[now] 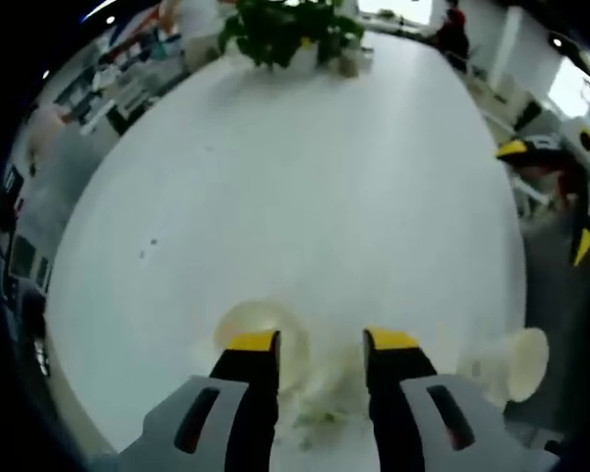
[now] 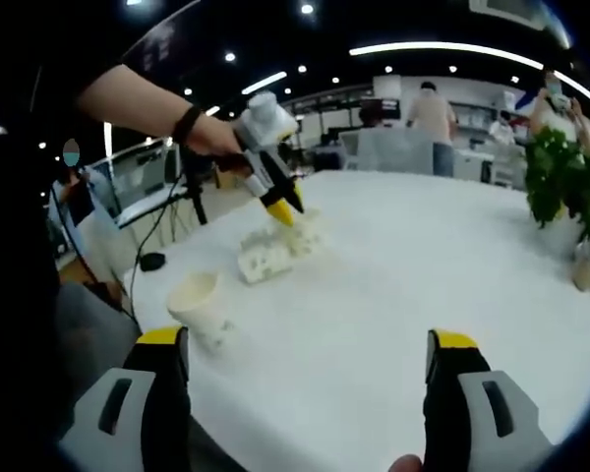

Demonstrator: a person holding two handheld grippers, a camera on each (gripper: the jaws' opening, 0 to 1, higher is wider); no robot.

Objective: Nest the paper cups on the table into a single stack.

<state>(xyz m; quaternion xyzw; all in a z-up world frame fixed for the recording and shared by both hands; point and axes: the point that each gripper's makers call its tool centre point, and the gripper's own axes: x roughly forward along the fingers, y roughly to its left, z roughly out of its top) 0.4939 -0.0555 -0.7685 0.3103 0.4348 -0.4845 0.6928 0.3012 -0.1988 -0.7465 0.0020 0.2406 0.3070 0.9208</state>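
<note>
Left claw at the cups, right claw idle.

My left claw (image 1: 320, 346) grips the lying paper cups (image 1: 275, 344) on the white surface (image 1: 305, 187). My right claw (image 2: 310, 354) hangs released; a single cup (image 2: 199, 305) stands near the surface edge, apart from them.

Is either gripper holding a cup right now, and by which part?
Left gripper appears to pinch a lying paper cup near its rim; right gripper holds nothing.
</note>
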